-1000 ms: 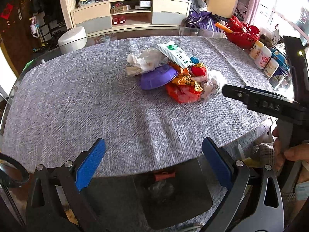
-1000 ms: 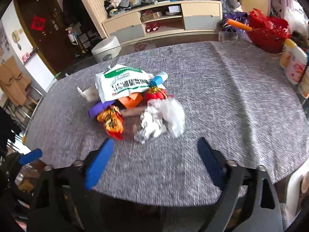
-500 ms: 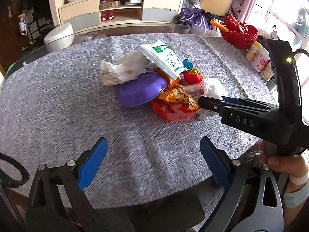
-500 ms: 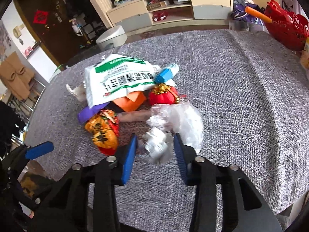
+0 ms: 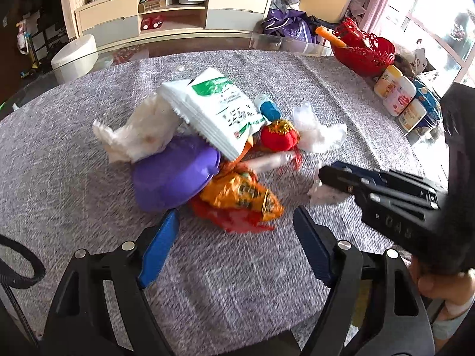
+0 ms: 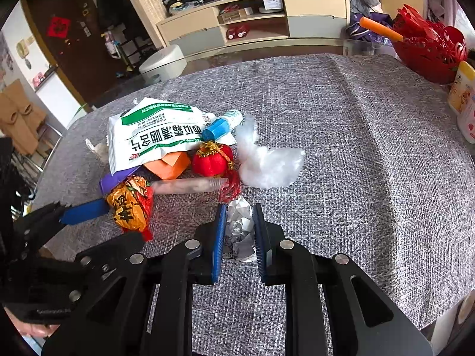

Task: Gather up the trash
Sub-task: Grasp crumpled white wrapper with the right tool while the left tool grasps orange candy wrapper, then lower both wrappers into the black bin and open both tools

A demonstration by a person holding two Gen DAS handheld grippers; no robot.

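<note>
Right wrist view is showing the right gripper [image 6: 239, 227] closing its blue pads on a crumpled silver-white foil ball [image 6: 240, 225]; the ball is sitting between the pads, which are pressing on both of its sides, and it is resting on the grey woven cloth covering the worktop [image 6: 356, 148]. Just beyond it the rest of the trash is lying in a loose pile: a crumpled clear plastic bag [image 6: 268, 160], a small red pumpkin-shaped ornament with gold trim [image 6: 213, 160], a clear plastic tube [image 6: 190, 185], an orange-and-red crinkled snack wrapper [image 6: 130, 204], a white pouch with green print [image 6: 154, 136] and a small bottle with a blue cap [image 6: 221, 126].

Left wrist view is showing the left gripper [image 5: 237, 231] with its jaws standing wide and closing; the near edge of the snack wrapper is lying between the blue pads, and neither pad is pressing on it. A purple plastic bowl lying tilted [image 5: 175, 178] is touching the wrapper, and a wad of white tissue paper [image 5: 139, 130] is lying behind the bowl. A red openwork basket [image 5: 365, 50] and several labelled jars [image 5: 397, 95] are standing at the worktop's far right edge.
</note>
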